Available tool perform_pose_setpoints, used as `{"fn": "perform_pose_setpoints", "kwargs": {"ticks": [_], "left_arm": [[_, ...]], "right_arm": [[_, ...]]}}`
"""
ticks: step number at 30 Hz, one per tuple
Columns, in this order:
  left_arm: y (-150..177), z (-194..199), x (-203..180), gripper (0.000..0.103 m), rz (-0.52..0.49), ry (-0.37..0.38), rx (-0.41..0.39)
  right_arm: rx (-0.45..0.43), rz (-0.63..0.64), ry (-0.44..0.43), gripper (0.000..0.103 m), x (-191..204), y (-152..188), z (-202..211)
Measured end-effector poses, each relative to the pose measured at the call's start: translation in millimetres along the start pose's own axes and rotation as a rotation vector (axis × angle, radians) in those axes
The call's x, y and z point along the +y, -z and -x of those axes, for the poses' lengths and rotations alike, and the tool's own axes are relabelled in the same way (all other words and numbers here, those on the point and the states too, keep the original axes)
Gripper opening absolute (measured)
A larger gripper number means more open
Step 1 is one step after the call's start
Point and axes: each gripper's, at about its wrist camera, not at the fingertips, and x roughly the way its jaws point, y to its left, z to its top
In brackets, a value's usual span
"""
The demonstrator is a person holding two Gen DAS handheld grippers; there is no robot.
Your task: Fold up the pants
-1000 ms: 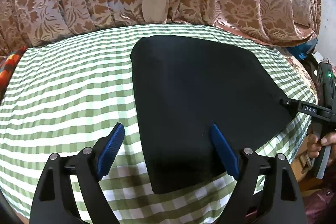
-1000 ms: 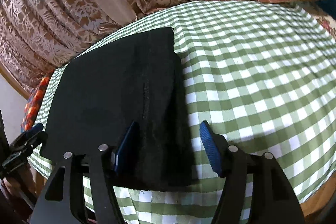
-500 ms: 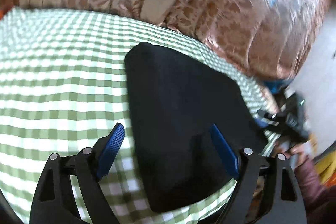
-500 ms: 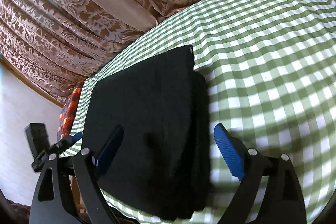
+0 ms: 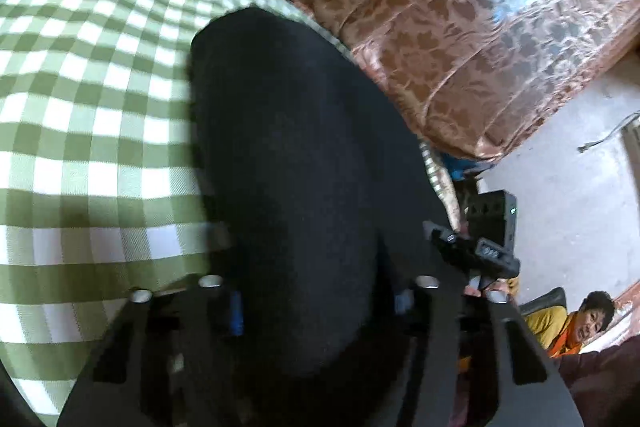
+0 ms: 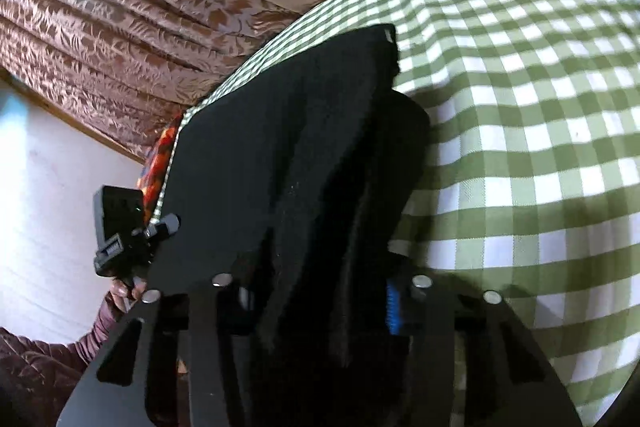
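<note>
The black pants (image 5: 304, 163) lie folded into a thick stack on the green checked cloth (image 5: 80, 115). My left gripper (image 5: 318, 301) has its fingers either side of the stack's near edge, the cloth bulging between them; only slivers of the blue pads show. In the right wrist view the pants (image 6: 288, 147) show several layers, and my right gripper (image 6: 316, 297) straddles the near end the same way. Each gripper also shows in the other's view, my right gripper (image 5: 476, 247) and my left gripper (image 6: 132, 239), at the stack's side edge.
A brown floral curtain (image 5: 460, 27) hangs behind the table. A red patterned cloth (image 6: 160, 155) lies at the table's far left end. A person in orange (image 5: 580, 319) sits low at the right. The checked cloth (image 6: 540, 107) stretches right of the pants.
Both grippers have dropped low and pushed forward onto the near edge of the pants. The gaps between the fingers have narrowed, and cloth now fills them.
</note>
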Motion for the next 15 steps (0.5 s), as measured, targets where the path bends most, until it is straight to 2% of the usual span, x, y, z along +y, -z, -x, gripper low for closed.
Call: {"fn": "perform_pose_setpoints", "kwargs": {"ticks": [4,8,11,15], "left_arm": [[-10,21,-26,0.036,-0.075,0.036,-0.065],[-41,51,-45,0.036,-0.152,0.038,-0.155],[-82,65,-46,0.037,-0.212,-0.049,-0.197],[-134,71,-27,0.039,-0.220,-0.125,-0.217]], "right_arm": [[-0.050,0.078,-0.015,0.038,32,-18,15],[-0.096,0.146,-0.057,0.038,57,-59,8],[-0.113,0.155,-0.077,0.039,65,-98,-16],[-0.092,0.139,-0.078,0.041,63,-150,-71]]}}
